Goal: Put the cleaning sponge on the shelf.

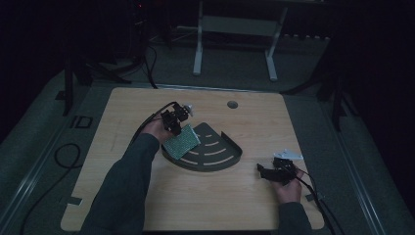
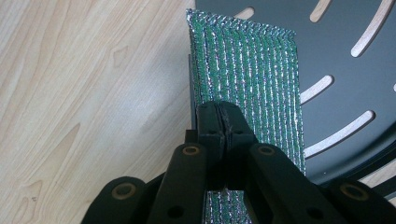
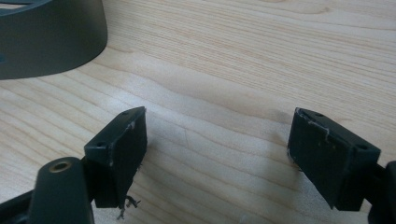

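1. No readable brand, label or writing anywhere on the wooden table (image 1: 147, 196).
2. Left gripper (image 1: 175, 119) at about 11 o'clock from table centre, jaws clenched tight on the edge of a green sparkly scouring pad (image 2: 247, 84).
3. Pad held on edge, tilted, over the left rim of a dark slotted fan-shaped tray (image 1: 215, 152) lying near the table's middle; contact with the tray impossible to tell.
4. Right gripper (image 1: 270, 171) at about 4 o'clock, well apart from the tray, jaws spread wide and released, holding nothing.
5. Bare wood grain between the right jaws, tray wall at 10 o'clock in the right gripper view.
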`<action>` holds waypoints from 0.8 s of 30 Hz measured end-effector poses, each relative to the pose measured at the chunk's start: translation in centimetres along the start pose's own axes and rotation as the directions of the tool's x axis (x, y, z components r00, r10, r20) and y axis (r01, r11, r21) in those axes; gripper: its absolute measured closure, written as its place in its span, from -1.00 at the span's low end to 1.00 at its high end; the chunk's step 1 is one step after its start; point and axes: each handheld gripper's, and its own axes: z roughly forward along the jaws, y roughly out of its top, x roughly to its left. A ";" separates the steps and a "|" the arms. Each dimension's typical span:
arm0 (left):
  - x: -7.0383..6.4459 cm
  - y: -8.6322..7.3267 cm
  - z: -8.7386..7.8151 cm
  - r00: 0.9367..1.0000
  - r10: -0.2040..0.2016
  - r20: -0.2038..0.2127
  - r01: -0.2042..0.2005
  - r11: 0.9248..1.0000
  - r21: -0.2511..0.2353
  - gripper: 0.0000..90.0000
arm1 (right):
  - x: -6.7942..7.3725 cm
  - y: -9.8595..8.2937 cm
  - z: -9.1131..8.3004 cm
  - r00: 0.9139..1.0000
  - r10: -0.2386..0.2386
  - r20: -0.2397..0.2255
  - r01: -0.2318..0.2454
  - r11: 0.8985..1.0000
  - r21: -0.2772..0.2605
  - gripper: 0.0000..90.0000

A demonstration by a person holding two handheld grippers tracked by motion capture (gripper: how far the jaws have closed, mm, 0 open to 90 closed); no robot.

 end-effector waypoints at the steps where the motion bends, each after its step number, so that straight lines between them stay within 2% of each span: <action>1: 0.0 0.0 0.0 1.000 0.000 -0.001 0.000 1.000 0.000 0.97 | 0.0 0.0 0.0 1.000 0.000 0.000 0.000 1.000 0.000 -0.57; 7: 0.3 -0.1 0.0 1.000 -0.008 -0.008 0.008 1.000 0.010 0.91 | 0.0 0.0 0.0 1.000 0.000 0.000 0.000 1.000 0.000 -0.57; 13: 0.5 -0.4 -0.5 1.000 -0.024 -0.005 0.024 1.000 -0.008 0.81 | 0.0 0.0 0.0 1.000 0.000 0.000 0.000 1.000 0.000 -0.57; 15: 0.7 -0.6 -0.7 0.999 -0.038 -0.002 0.038 0.999 -0.020 0.77 | 0.0 0.0 0.0 1.000 0.000 0.000 0.000 1.000 0.000 -0.57; 17: 1.0 -1.0 -1.3 0.998 -0.061 0.020 0.062 0.997 -0.052 0.65 | 0.0 0.0 0.0 1.000 0.000 0.000 0.000 1.000 0.000 -0.57; 20: 1.2 -1.1 -1.5 0.997 -0.069 0.025 0.071 0.996 -0.061 0.57 | 0.0 0.0 0.0 1.000 0.000 0.000 0.000 1.000 0.000 -0.57; 21: 1.5 -1.4 -1.9 0.996 -0.086 0.040 0.089 0.993 -0.082 0.57 | 0.0 0.0 0.0 1.000 0.000 0.000 0.000 1.000 0.000 -0.57; 22: 1.8 -1.8 -2.4 0.994 -0.101 0.052 0.106 0.989 -0.108 0.46 | 0.0 0.0 0.0 1.000 0.000 0.000 0.000 1.000 0.000 -0.57; 24: 2.1 -2.2 -2.9 0.991 -0.117 0.061 0.124 0.983 -0.132 0.40 | 0.0 0.0 0.0 1.000 0.001 0.000 -0.001 1.000 0.000 -0.57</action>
